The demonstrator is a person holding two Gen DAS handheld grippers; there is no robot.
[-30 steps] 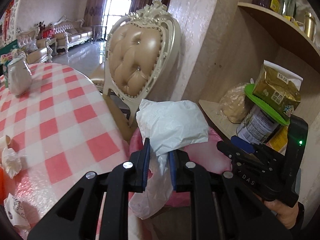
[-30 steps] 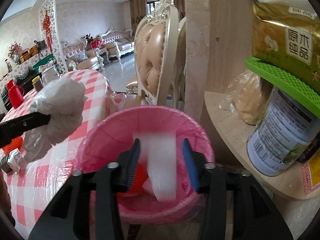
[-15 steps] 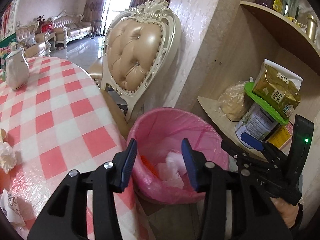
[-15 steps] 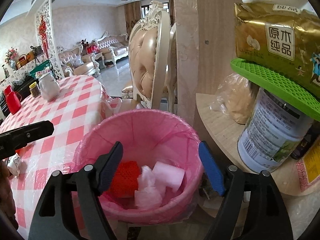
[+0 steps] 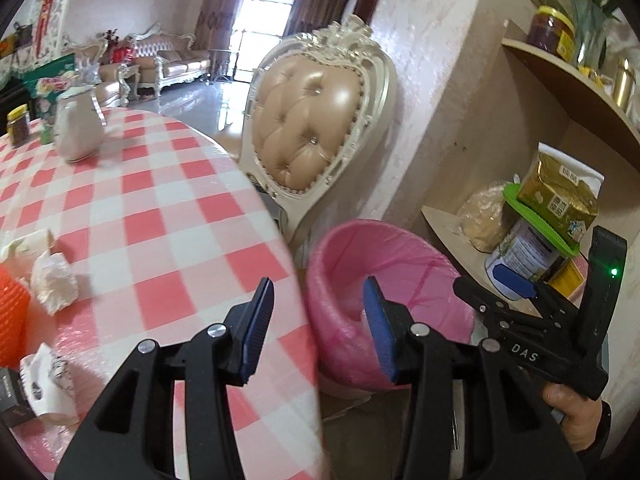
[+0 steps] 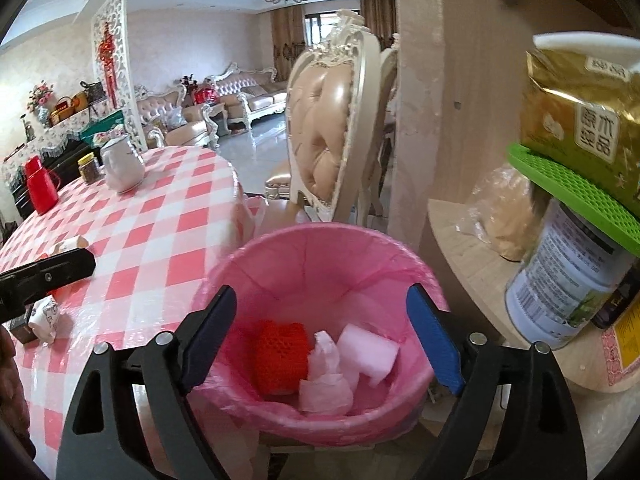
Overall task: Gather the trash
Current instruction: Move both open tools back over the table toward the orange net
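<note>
the right gripper [image 6: 320, 340] hangs over the pink bin [image 6: 416, 272], its jaws just opened wide and empty. the left gripper [image 5: 318, 330] is also released, holding nothing. the white trash [image 6: 324, 380] lies inside the bin beside a red net [image 6: 280, 348].

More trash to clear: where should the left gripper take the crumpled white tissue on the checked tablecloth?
Grip the crumpled tissue across its bunched middle, coming from above with the open left gripper. It lies loose and lumpy on the tablecloth, beside the orange thing, so avoid that side.
</note>
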